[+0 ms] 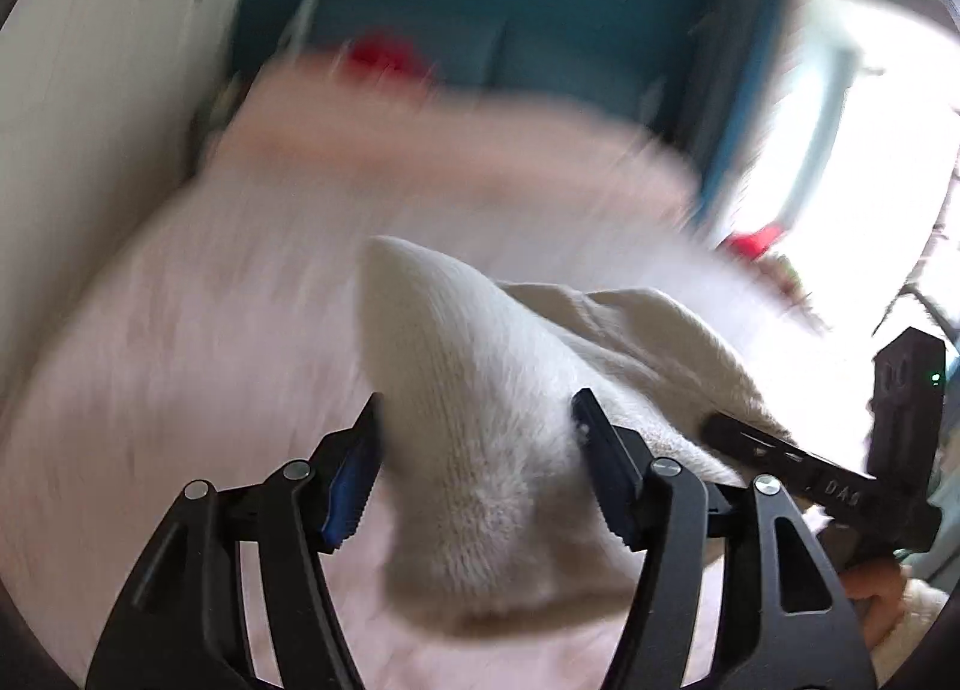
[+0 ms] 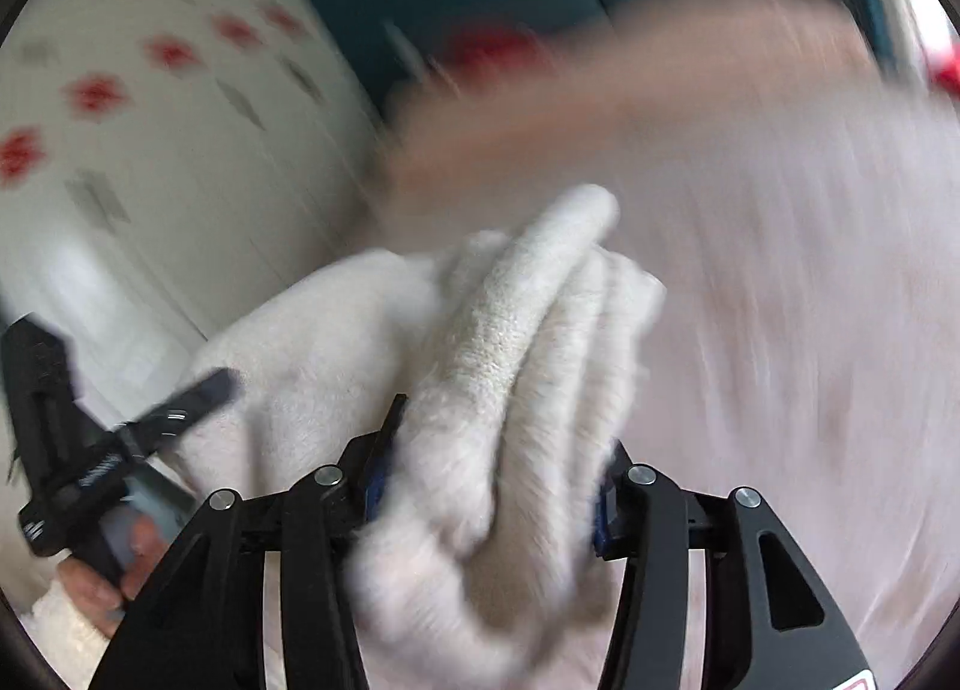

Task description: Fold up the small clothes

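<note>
A white fuzzy garment (image 1: 468, 342) rises in a peak between the fingers of my left gripper (image 1: 477, 399), which is shut on it. The same garment (image 2: 510, 318) lies bunched in thick folds in my right gripper (image 2: 507, 426), also shut on it. It stretches from one gripper to the other above a pink bedsheet (image 1: 210, 330). In the left wrist view the right gripper's black body (image 1: 900, 438) shows at the right edge, above a hand (image 1: 870, 594). The left gripper's body (image 2: 78, 450) and the hand holding it (image 2: 102, 582) show in the right wrist view. The background is motion-blurred.
A pink pillow (image 1: 420, 150) lies at the far end of the bed, with something red (image 1: 384, 54) behind it. A white surface with red and grey marks (image 2: 150, 120) stands on the left. Behind are a teal wall (image 1: 480, 0) and a bright window (image 1: 870, 150).
</note>
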{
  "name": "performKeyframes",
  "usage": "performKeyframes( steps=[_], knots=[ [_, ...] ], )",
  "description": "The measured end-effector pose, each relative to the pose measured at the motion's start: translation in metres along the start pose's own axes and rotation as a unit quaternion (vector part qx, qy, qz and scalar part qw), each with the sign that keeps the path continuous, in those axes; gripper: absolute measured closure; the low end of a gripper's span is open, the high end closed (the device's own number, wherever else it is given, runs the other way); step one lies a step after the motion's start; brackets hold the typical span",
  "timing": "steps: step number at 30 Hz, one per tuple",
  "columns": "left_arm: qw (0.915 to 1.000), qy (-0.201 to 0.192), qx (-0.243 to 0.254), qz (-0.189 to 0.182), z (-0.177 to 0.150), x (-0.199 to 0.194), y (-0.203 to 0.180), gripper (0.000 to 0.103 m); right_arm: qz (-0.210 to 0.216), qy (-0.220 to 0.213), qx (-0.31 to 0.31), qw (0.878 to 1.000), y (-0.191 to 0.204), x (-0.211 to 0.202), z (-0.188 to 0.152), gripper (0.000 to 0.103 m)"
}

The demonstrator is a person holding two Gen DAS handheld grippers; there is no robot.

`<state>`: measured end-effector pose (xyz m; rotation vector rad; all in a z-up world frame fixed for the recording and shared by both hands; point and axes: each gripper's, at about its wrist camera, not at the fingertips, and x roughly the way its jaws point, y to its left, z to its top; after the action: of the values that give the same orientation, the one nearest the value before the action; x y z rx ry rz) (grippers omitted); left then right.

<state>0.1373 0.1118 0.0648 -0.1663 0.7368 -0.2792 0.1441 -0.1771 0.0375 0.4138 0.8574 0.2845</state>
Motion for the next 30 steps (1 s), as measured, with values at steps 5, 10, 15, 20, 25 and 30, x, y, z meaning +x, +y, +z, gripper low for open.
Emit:
performKeyframes(
  steps=[5, 10, 15, 20, 25, 30],
  knots=[
    [0.9962, 0.056, -0.064, 0.019, -0.072, 0.012, 0.044, 0.033, -0.017, 0.018, 0.083, 0.996, -0.051, -0.002, -0.062, 0.051],
    [0.9875, 0.061, -0.144, -0.020, -0.066, 0.022, 0.054, 0.016, -0.003, 0.045, 0.089, 0.995, -0.044, 0.016, -0.048, 0.025],
    [0.9717, 0.136, -0.191, -0.028, -0.073, 0.070, 0.060, 0.048, -0.012, 0.102, 0.108, 0.989, -0.041, 0.069, -0.049, 0.059],
    [0.9852, 0.060, -0.152, -0.051, -0.043, 0.036, 0.041, 0.068, 0.001, -0.002, 0.000, 1.000, 0.013, 0.016, -0.005, 0.073],
    [0.9895, 0.066, -0.126, -0.028, -0.052, 0.047, 0.037, 0.062, -0.020, 0.028, -0.009, 0.999, -0.009, 0.035, -0.019, 0.063],
    [0.9924, 0.092, -0.074, 0.035, -0.082, 0.042, 0.019, 0.056, -0.032, 0.047, 0.081, 0.995, -0.042, 0.022, -0.049, 0.058]
  ],
)
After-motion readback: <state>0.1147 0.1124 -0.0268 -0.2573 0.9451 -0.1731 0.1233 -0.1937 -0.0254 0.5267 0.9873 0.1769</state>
